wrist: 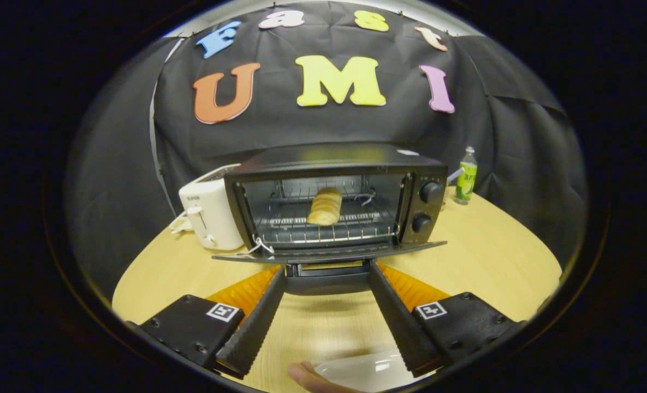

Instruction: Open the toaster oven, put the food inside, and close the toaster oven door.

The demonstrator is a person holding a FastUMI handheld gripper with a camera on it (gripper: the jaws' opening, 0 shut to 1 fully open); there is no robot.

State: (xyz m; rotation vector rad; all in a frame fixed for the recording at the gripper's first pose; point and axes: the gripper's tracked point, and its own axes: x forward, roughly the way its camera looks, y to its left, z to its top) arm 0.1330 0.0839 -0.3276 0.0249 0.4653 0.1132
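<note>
1. White toaster (209, 214) stands just beside the toaster oven (337, 199) on its left, toward the table (498, 256) far edge.
2. Bread (325, 206) lies on the oven rack; door (328, 252) is down. Closing is left.
3. Tool (327, 278) is spread wide, empty, fingertips flanking the door handle.
4. Green bottle (466, 176) at far right; bare table between.

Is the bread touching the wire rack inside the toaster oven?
Touching. The gripper view shows the bread lying on the wire rack, with the open gripper at the lowered door.
</note>
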